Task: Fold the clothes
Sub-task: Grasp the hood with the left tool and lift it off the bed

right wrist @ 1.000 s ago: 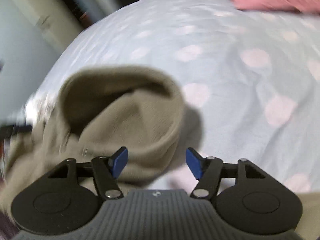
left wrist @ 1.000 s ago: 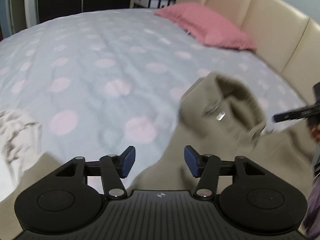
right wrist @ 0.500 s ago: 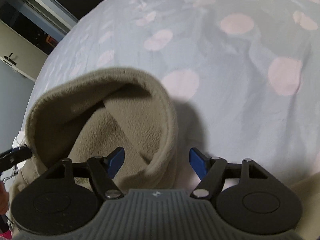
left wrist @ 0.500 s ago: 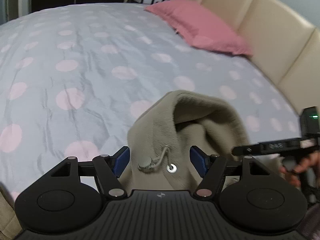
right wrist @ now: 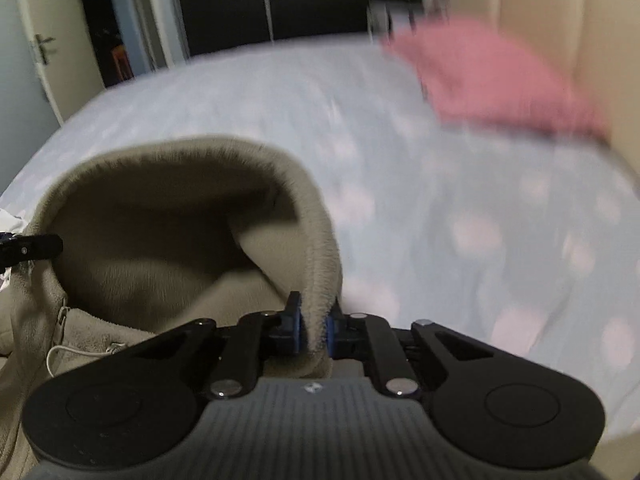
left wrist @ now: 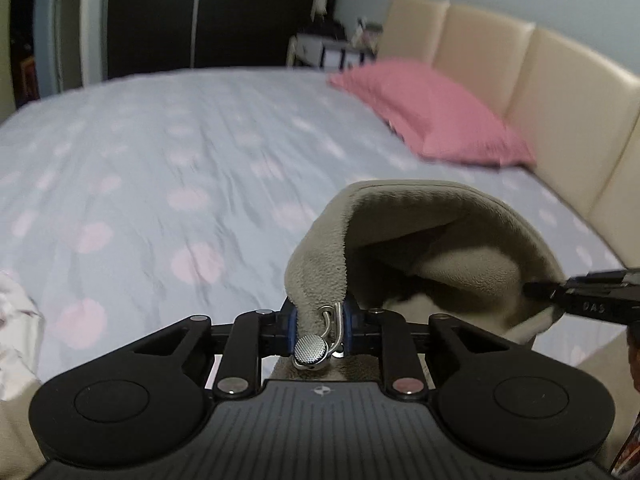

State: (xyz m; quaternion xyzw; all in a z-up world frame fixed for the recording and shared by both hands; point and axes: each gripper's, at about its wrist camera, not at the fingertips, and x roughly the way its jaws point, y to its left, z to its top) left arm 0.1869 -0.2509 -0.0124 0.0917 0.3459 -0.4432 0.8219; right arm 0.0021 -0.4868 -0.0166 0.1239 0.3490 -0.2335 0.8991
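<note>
Two grippers have hold of one fleecy beige hoodie [left wrist: 440,240], each closing on the thick, rounded rim of its hood. In the left wrist view the left gripper [left wrist: 319,326] pinches the left edge at lower centre, beside a ridged metal snap button [left wrist: 311,351] and wire loop. In the right wrist view the right gripper [right wrist: 313,330] clamps the plush right edge at lower centre. The hood arches open like a cave above a smooth pale-blue bedsheet [left wrist: 160,152] with pink dots. A pink pillow [left wrist: 432,112] lies against the padded cream headboard [left wrist: 560,92] at upper right.
</note>
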